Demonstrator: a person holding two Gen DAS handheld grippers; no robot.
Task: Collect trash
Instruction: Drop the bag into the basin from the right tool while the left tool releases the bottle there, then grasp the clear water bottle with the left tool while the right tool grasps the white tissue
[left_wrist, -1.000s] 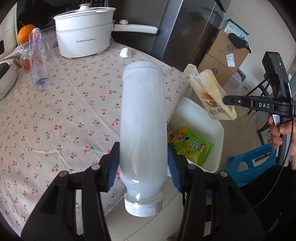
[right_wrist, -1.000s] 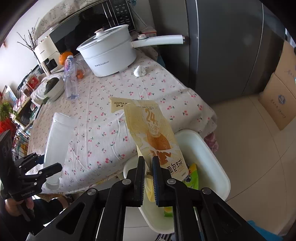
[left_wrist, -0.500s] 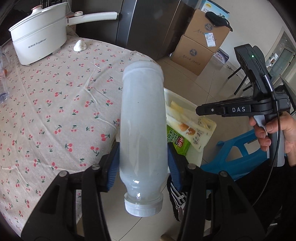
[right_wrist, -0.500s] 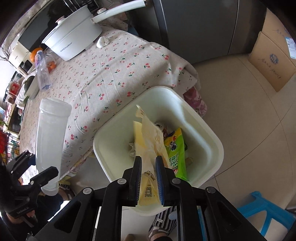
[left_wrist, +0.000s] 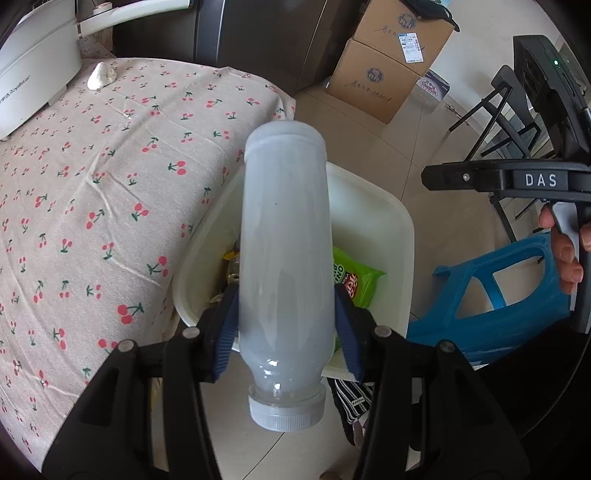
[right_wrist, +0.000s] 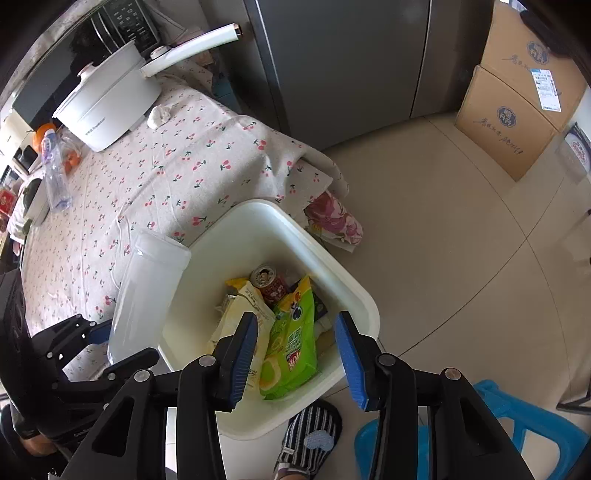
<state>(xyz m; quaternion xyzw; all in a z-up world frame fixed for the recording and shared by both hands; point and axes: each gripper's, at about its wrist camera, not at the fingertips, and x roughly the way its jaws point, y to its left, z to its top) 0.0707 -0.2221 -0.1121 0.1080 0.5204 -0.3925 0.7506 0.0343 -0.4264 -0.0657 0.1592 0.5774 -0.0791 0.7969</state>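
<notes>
Clamping a cloudy white plastic bottle (left_wrist: 284, 258) cap-down in the left tongs (left_wrist: 284, 325), blue pads pressing both its sides, and hanging it over the near edge of the white bin (right_wrist: 354, 280) standing on the floor beside the tabletop (left_wrist: 92, 192). Poised directly above that bin, right tongs (right_wrist: 295, 354) standing apart after just opening, nothing between the pads, with a pale yellow snack wrapper (right_wrist: 240, 314) lying inside beside a green chip bag (right_wrist: 295, 332) and a drink can (right_wrist: 266, 278). Judging the step as drop-off, with the bottle's turn coming: calling next for carrying the left tongs further over the bin's middle and opening them. Still waiting on the cherry-print cloth: a crumpled white scrap (right_wrist: 159, 115) near a white lidded pot (right_wrist: 107, 107), and a clear water bottle (right_wrist: 55, 173) further along. Framing the room: pale floor tiles, a dark fridge (right_wrist: 332, 66), stacked cardboard boxes (right_wrist: 517, 107), a blue plastic stool (right_wrist: 517, 424), a striped slipper (right_wrist: 310, 439) peeking beneath the bin
</notes>
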